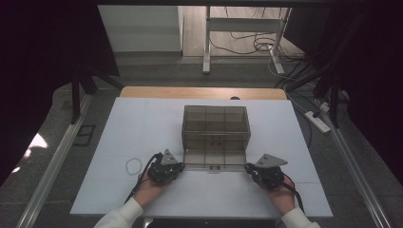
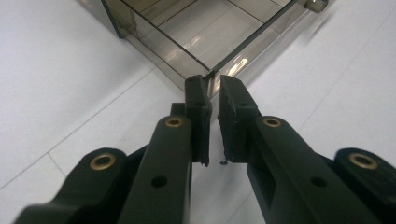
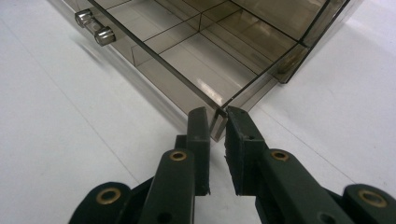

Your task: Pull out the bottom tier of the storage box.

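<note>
A white ring (image 1: 134, 166) lies on the white table (image 1: 142, 128). Beyond it, cables (image 1: 247, 45) sprawl across the floor (image 1: 157, 71).

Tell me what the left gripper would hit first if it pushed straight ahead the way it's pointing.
The left gripper would meet the drawer's near corner; it sits right at the fingertips, apparently between them already.

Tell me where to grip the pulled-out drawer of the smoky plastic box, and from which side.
Grip the drawer at its two front corners, coming from the person's side. Its thin upright walls meet there, fitting between the fingers. The left gripper and right gripper each straddle one corner; the small front knobs look harder to pinch.
</note>
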Motion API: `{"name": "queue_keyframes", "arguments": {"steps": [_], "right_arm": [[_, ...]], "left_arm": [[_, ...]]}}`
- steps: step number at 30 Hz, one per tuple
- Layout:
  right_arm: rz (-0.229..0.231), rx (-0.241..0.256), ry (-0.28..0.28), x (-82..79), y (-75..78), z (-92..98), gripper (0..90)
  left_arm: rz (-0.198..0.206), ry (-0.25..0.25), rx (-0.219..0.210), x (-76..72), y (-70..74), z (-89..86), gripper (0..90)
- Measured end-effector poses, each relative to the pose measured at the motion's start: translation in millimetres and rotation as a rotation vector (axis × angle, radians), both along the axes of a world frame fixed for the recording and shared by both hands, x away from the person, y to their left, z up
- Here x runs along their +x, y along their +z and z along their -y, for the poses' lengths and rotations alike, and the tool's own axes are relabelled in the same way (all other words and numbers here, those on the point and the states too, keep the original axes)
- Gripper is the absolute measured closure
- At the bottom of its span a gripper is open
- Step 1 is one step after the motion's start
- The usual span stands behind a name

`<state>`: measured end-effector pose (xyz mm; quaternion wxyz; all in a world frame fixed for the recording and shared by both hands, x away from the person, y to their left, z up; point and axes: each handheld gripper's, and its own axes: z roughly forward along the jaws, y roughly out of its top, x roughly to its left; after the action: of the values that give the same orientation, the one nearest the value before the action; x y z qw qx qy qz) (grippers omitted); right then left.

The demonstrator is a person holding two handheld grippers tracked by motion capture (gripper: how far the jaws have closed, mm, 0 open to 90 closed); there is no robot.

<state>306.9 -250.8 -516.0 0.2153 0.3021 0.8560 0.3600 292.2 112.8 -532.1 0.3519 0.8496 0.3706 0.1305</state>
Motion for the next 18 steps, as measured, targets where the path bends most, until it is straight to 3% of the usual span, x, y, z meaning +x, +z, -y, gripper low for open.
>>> {"name": "queue_keyframes", "arguments": {"steps": [18], "right_arm": [[-0.014,-0.006,0.006,-5.9,-3.4,1.4,79.4]], "left_arm": [[-0.008,-0.014,0.003,-5.3,-1.7,0.0,81.8]]}}
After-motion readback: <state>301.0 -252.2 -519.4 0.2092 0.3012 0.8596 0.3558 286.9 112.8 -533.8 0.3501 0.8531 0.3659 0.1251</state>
